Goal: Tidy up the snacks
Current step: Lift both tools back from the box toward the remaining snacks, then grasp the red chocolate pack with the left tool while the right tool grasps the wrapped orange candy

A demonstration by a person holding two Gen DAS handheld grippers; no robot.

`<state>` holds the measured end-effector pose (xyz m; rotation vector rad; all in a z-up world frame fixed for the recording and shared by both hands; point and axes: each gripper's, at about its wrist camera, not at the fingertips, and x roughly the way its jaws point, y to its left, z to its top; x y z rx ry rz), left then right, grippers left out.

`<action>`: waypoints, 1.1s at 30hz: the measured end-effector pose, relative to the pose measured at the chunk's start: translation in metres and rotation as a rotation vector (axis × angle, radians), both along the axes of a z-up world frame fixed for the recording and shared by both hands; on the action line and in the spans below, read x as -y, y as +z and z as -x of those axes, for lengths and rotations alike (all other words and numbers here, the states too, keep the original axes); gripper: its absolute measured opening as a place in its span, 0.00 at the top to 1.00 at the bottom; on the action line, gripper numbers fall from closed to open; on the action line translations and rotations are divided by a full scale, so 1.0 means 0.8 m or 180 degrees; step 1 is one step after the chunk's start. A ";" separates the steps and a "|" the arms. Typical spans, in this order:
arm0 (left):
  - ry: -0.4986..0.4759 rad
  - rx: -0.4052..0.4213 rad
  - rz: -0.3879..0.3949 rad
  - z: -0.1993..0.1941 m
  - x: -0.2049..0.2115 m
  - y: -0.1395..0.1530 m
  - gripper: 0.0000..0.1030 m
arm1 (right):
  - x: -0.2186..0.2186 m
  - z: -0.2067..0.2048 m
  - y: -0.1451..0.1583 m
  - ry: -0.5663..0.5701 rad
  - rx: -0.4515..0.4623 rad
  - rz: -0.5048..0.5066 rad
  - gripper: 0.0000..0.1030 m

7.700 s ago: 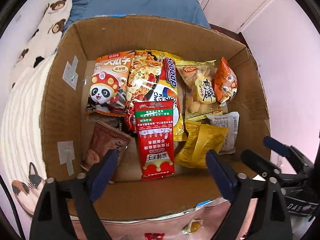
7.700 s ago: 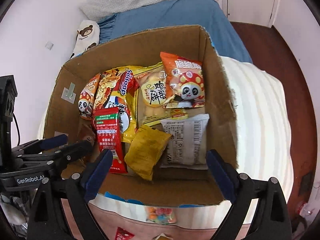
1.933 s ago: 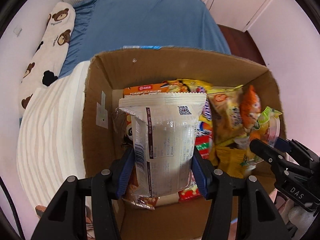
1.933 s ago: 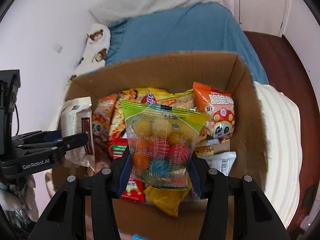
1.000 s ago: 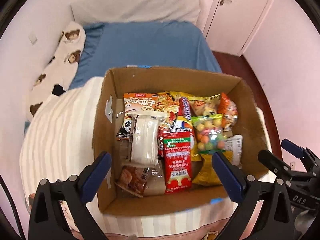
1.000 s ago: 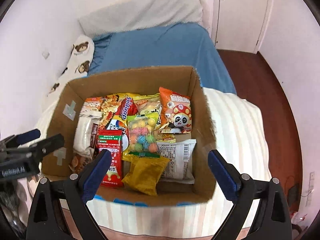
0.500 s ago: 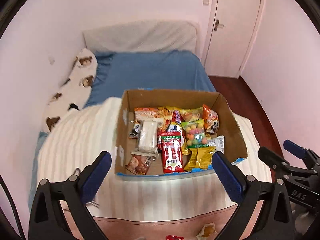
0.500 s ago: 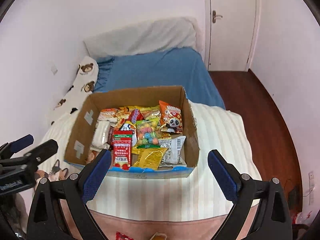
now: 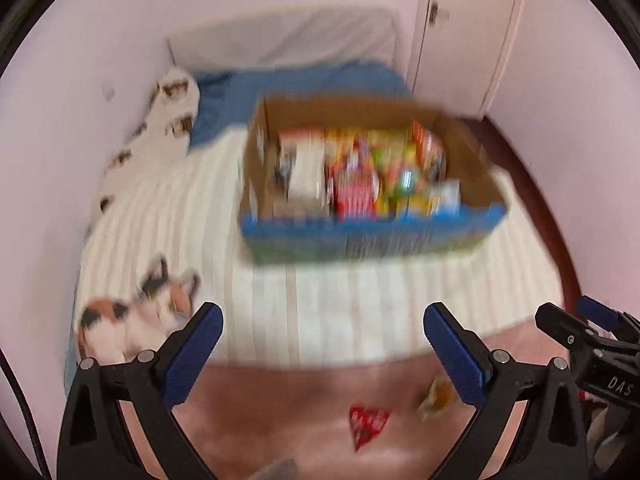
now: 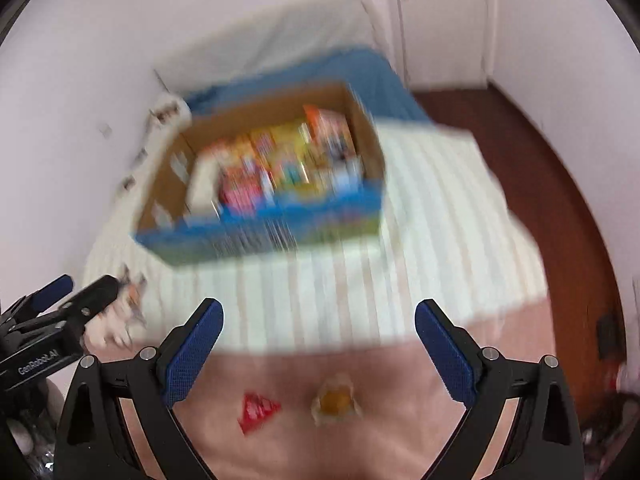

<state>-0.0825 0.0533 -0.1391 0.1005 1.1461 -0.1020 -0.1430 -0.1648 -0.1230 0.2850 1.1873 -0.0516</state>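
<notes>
A cardboard box [image 9: 476, 172] [image 10: 164, 196] full of snack packets sits on the striped bed cover; both views are blurred by motion. On the pink cover near me lie a small red packet [image 9: 366, 426] [image 10: 258, 410] and a small yellow-orange snack [image 9: 438, 394] [image 10: 335, 400]. My left gripper [image 9: 323, 344] is open and empty, well short of the box. My right gripper [image 10: 318, 342] is also open and empty, with both loose snacks just below its fingers. Each gripper shows at the edge of the other's view.
A white striped blanket [image 9: 320, 312] with a cat print [image 9: 136, 316] covers the bed's near part. Beyond the box are a blue sheet [image 9: 296, 84], a bear-print pillow [image 9: 176, 96] by the wall and a white door [image 9: 468, 28]. Dark wood floor [image 10: 552, 184] runs on the right.
Both grippers have pulled back and away from the box, which now looks smaller and farther. The red packet and the yellow snack on the pink cover have come into fuller view.
</notes>
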 end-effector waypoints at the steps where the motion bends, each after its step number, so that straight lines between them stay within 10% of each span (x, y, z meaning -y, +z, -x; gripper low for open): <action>1: -0.0005 -0.0156 -0.0038 0.006 -0.001 -0.022 0.00 | 0.001 0.007 -0.022 0.0002 -0.0143 -0.0076 0.07; 5: -0.0083 -0.0798 -0.0062 0.029 0.000 -0.109 0.00 | 0.004 0.027 -0.103 -0.0015 -0.0610 -0.0349 0.28; 13: 0.0030 -0.1732 0.0293 0.065 0.022 -0.234 0.05 | 0.015 0.047 -0.214 -0.0059 -0.1151 -0.0892 0.29; 15: 0.0097 -0.1828 0.0305 0.065 0.028 -0.253 0.09 | 0.016 0.050 -0.225 0.0002 -0.1212 -0.0919 0.29; 17: 0.0201 -0.1886 0.0347 0.065 0.028 -0.266 0.44 | 0.018 0.050 -0.236 0.0046 -0.1281 -0.0966 0.29; 20: 0.0443 -0.1884 0.0403 0.065 0.016 -0.270 0.60 | 0.016 0.049 -0.250 0.0121 -0.1375 -0.1007 0.29; 29: 0.0821 -0.1874 0.0478 0.070 -0.020 -0.271 0.61 | -0.016 0.041 -0.291 0.0236 -0.1594 -0.0859 0.27; 33: 0.0808 -0.1875 0.0439 0.070 -0.020 -0.272 0.62 | -0.032 0.040 -0.292 0.0365 -0.1517 -0.0586 0.47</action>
